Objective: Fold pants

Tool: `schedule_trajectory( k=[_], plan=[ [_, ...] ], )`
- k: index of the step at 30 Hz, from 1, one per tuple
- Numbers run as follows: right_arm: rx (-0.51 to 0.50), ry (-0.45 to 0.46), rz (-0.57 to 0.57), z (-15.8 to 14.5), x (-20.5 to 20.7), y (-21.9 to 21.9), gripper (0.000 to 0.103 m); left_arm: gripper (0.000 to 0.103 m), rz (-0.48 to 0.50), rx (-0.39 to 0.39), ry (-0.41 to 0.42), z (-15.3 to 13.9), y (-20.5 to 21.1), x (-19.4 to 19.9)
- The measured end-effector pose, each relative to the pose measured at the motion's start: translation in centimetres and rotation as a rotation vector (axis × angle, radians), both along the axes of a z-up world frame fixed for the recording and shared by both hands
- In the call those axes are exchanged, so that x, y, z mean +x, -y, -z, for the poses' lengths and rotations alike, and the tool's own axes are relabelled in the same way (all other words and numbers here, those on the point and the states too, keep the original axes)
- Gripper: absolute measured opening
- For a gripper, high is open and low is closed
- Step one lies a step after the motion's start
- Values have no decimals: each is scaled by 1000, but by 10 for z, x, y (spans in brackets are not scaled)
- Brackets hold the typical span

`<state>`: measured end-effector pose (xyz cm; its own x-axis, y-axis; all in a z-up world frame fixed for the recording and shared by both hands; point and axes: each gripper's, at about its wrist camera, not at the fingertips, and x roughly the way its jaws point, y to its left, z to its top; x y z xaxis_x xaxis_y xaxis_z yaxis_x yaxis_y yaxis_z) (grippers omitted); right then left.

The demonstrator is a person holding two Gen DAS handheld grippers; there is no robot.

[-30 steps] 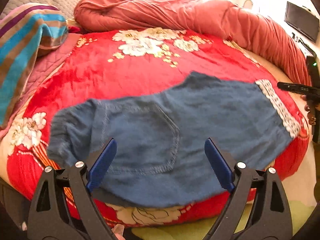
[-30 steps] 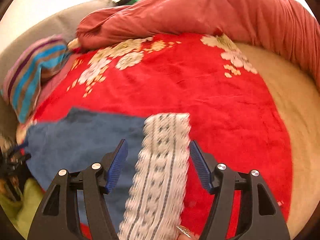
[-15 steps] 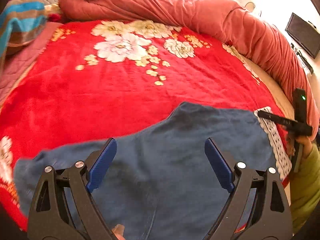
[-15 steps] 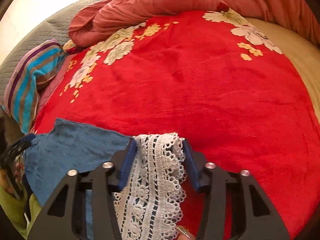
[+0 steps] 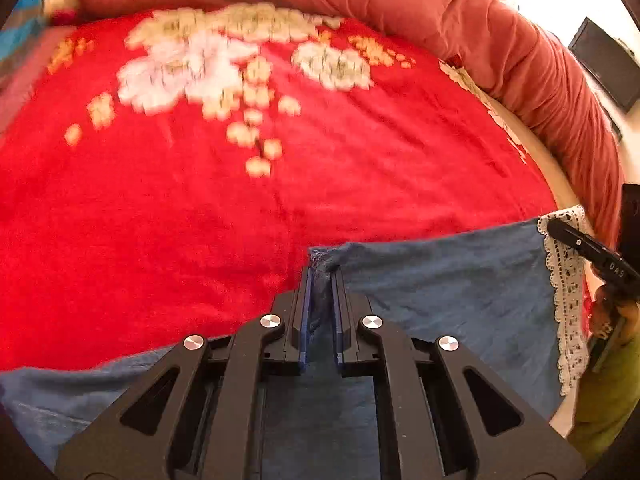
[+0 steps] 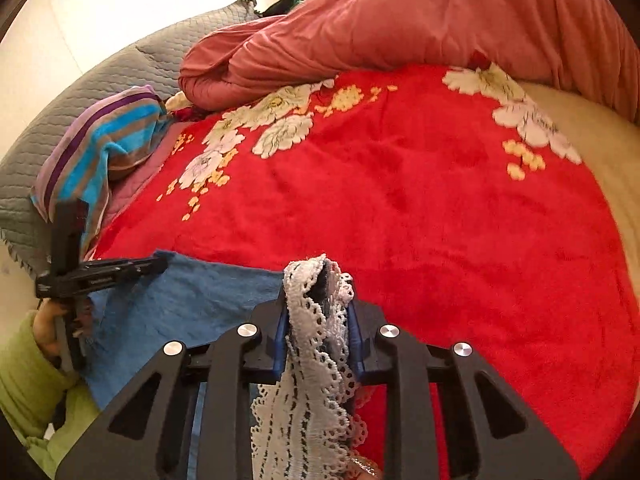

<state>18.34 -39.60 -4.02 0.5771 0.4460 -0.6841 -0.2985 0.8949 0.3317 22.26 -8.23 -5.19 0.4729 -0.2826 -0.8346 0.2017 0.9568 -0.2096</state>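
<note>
Blue denim pants (image 5: 448,284) with a white lace hem (image 5: 566,292) lie on a red flowered blanket (image 5: 240,184) on a bed. My left gripper (image 5: 320,276) is shut on the far edge of the denim near the crotch. My right gripper (image 6: 320,300) is shut on the bunched lace hem (image 6: 308,364) at the leg end. The denim (image 6: 192,300) stretches between the two grippers. Each view shows the other gripper at its edge: the right one (image 5: 588,248) and the left one (image 6: 100,272).
A rolled pink quilt (image 6: 400,24) lies along the far side of the bed. A striped towel (image 6: 104,148) and a grey quilted headboard (image 6: 80,92) are at the left. A dark screen (image 5: 608,60) stands at the right. Beige mattress (image 6: 600,140) shows beyond the blanket.
Both grippers went from open to shut: the left closed on the denim edge, the right on the lace hem. Both moved forward and lower over the pants.
</note>
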Motion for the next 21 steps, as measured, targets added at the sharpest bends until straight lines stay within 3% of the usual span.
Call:
schedule_trajectory(
  k=[2,4,8,13,16,21],
  plan=[
    [-17,-1,12,1,6,0,22,2,12,45,61,-10,8,2],
    [-70,-27,31,11,15,-2,22,2,6,72,59,-5,10,6],
    [-147,-84,34,37,24,-11,23,7,-5,72,35,17,8,7],
    [-176,-68,49,38,22,-13,26,11,-13,29,52,20,2,5],
    [-192,-40,113,25,14,-6,48,30,-51,50,87,10,-6,-3],
    [-180,52,193,-8,-21,13,62,38,-133,55,147,-16,-33,-31]
  ],
)
